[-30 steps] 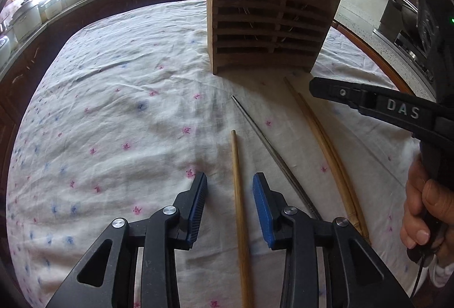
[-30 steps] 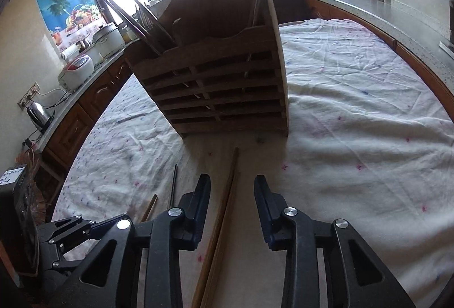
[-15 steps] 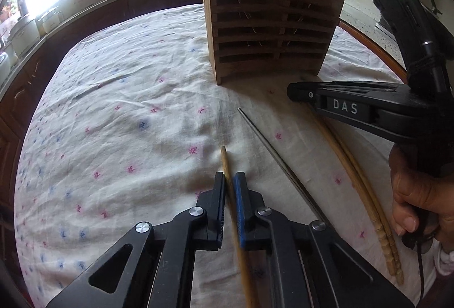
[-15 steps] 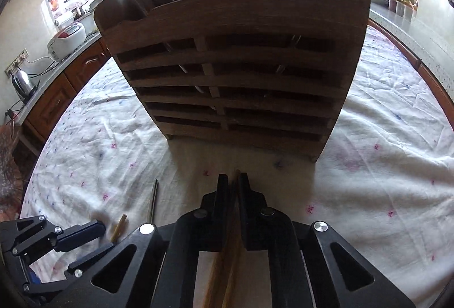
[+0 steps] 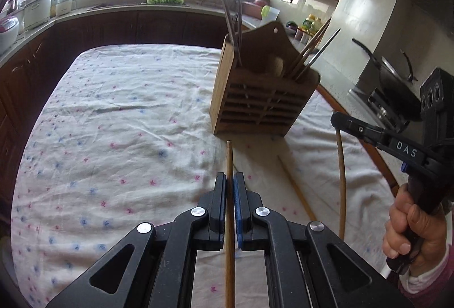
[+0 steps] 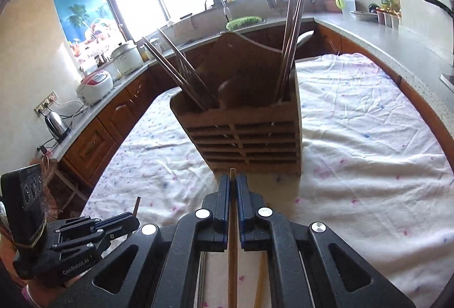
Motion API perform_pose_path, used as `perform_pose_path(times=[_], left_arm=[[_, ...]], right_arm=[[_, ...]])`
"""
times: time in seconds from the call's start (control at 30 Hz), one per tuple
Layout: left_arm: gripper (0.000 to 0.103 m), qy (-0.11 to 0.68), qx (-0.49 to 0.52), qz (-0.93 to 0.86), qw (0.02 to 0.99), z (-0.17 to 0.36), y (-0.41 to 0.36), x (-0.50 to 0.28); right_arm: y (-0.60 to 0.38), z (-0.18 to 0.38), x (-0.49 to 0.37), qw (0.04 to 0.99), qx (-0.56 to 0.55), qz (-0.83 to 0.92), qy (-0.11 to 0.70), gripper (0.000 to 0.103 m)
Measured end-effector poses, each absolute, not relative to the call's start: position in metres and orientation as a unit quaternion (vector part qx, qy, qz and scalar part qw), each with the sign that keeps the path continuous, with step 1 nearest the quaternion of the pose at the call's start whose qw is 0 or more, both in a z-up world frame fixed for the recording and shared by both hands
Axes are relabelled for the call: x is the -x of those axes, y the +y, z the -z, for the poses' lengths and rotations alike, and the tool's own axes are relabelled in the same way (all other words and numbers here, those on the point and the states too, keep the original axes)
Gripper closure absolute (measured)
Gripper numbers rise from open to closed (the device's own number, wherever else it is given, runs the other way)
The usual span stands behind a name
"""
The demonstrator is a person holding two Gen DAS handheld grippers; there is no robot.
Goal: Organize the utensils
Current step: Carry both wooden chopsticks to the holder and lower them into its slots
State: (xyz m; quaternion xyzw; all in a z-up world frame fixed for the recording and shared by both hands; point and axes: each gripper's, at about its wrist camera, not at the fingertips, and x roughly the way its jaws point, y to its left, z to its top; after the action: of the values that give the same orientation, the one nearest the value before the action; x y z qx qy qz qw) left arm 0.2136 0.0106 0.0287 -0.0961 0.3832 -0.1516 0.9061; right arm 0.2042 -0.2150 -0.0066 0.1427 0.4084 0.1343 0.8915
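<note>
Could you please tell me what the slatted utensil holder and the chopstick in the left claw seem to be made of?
Slatted brown utensil holder: apparently wood or bamboo, matte, with visible grain and cut slots. Thin tan chopstick in the left claw: likely bamboo or light wood, smooth and unpainted; the exact species cannot be told.

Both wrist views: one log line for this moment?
left hand-held gripper: shut on wooden chopstick | right hand-held gripper: shut on second chopstick | wooden holder: upright on cloth

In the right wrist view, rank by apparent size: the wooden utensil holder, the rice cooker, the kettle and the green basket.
1. wooden utensil holder, by far the largest.
2. rice cooker.
3. kettle and green basket: these look about alike, and the basket sits farther back, so no ranking between them.
</note>
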Motion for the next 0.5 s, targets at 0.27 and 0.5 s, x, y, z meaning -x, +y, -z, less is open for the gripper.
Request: perform_pose_path(times=[0.27, 0.5], left_arm=[[0.099, 0.324, 0.128, 0.170, 0.922, -0.073, 0.033, -0.175], [0.099, 0.291, 0.135, 0.171, 0.932, -0.094, 0.042, -0.157]], right_arm=[[-0.229, -0.052, -0.177, 0.915, -0.153, -0.132, 0.348, 0.098], [-0.246, -0.086, -0.166, 0.930, -0.161, -0.125, 0.306, 0.098]])
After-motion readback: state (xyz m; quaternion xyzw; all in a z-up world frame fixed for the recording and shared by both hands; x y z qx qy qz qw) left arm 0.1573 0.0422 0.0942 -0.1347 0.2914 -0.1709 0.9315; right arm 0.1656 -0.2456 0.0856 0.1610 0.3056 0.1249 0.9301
